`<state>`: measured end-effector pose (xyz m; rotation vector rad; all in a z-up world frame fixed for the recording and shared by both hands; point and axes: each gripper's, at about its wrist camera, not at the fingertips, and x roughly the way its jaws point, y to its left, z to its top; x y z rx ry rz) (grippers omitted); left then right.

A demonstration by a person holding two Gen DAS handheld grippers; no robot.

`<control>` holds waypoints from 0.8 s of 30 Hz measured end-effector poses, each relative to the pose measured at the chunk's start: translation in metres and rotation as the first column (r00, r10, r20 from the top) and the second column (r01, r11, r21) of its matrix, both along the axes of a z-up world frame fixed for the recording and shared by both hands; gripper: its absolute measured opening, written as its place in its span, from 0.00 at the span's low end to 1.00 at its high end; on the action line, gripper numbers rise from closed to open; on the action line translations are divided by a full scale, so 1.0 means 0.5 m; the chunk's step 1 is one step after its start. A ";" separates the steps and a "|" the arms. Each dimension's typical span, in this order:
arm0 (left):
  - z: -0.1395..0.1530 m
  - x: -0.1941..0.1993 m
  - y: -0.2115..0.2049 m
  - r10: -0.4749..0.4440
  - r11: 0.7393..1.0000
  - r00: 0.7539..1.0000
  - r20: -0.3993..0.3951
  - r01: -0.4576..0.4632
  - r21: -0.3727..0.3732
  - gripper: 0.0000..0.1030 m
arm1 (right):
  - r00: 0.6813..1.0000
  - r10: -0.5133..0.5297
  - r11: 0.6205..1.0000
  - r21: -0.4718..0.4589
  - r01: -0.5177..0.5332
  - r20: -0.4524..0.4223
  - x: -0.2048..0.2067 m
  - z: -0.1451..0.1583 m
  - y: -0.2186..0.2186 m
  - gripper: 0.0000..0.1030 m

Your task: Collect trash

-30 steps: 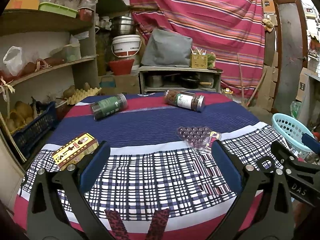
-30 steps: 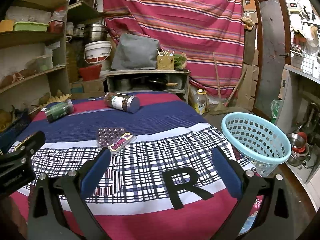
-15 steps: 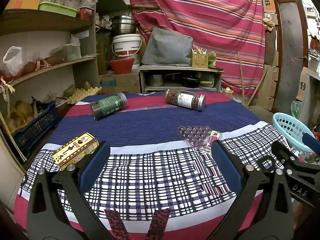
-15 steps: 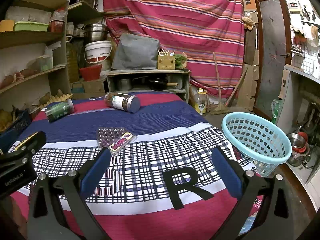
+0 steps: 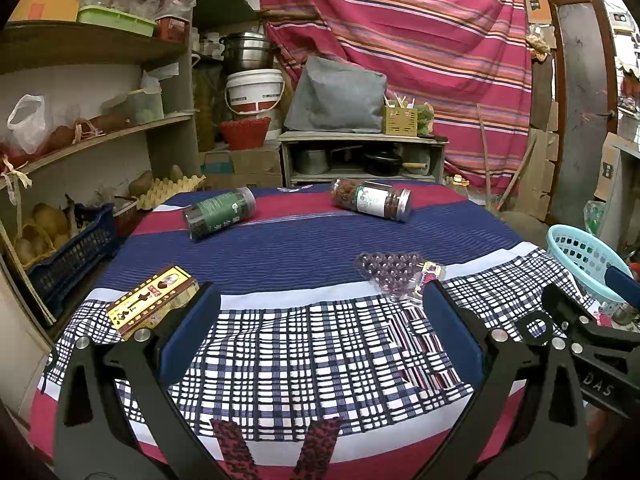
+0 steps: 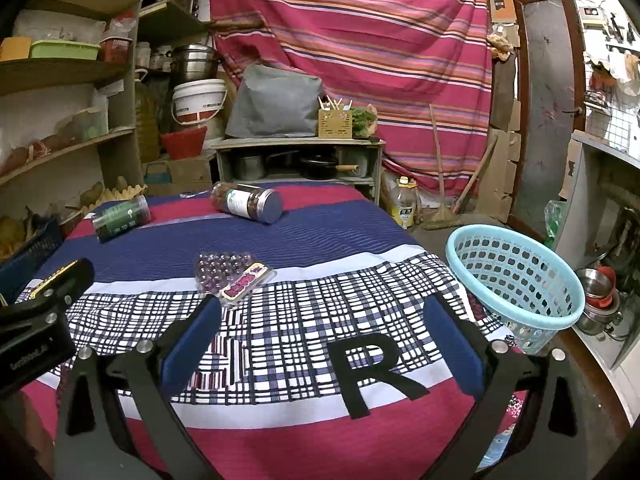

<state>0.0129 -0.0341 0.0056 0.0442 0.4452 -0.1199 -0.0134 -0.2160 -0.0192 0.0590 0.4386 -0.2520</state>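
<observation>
Change: almost nothing; against the earlier frames both views sit a shade differently, and every item lies where it lay.
Meaning for task: collection has not begun; nothing is in the basket that I can see, and no piece is held.
Left gripper [image 5: 320, 328]: jaws spread wide and empty, hovering low over the checked part of the tablecloth [image 5: 304, 344], pointing toward the far edge.
Right gripper [image 6: 320, 328]: also wide apart and empty, level beside the left one, above the black letter R [image 6: 376, 372].
Trash on table: yellow box [image 5: 154, 300] just beside the left gripper's left finger; clear blister tray [image 6: 230, 274] near the right gripper's left finger; green jar [image 5: 220, 212] and brown jar [image 5: 372, 200] lying on their sides, farther back.
Basket [image 6: 516, 284]: light blue, off the table's right edge, open side tilted toward the table.
Likely first pick: the blister tray, judging by nearness.
</observation>
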 end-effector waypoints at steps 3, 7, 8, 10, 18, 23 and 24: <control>0.001 -0.002 0.005 0.010 1.000 1.000 0.002 -0.010 0.001 0.95 | 1.000 0.004 1.000 0.009 -0.004 0.001 0.000 -0.002 -0.006 0.96; 0.002 0.001 0.013 0.022 1.000 1.000 -0.001 -0.022 -0.001 0.95 | 1.000 -0.001 1.000 0.021 0.001 -0.006 0.002 -0.005 -0.013 0.96; 0.002 0.002 0.013 0.023 1.000 1.000 -0.002 -0.023 -0.001 0.95 | 1.000 -0.001 1.000 0.023 0.001 -0.008 0.002 -0.005 -0.016 0.96; 0.002 0.002 0.017 0.025 1.000 1.000 -0.001 -0.025 -0.003 0.95 | 1.000 -0.004 1.000 0.018 0.005 -0.009 0.003 -0.005 -0.013 0.96; 0.003 0.001 0.020 0.025 1.000 1.000 0.003 -0.025 -0.003 0.95 | 1.000 -0.007 1.000 0.010 0.007 -0.013 0.003 -0.007 -0.020 0.96; 0.004 0.001 0.020 0.026 1.000 1.000 0.005 -0.026 0.000 0.95 | 1.000 -0.009 1.000 0.015 0.010 -0.010 0.002 -0.006 -0.024 0.96; 0.003 0.001 0.020 0.027 1.000 1.000 0.004 -0.027 0.001 0.95 | 1.000 -0.008 1.000 0.015 0.009 -0.011 0.003 -0.007 -0.024 0.96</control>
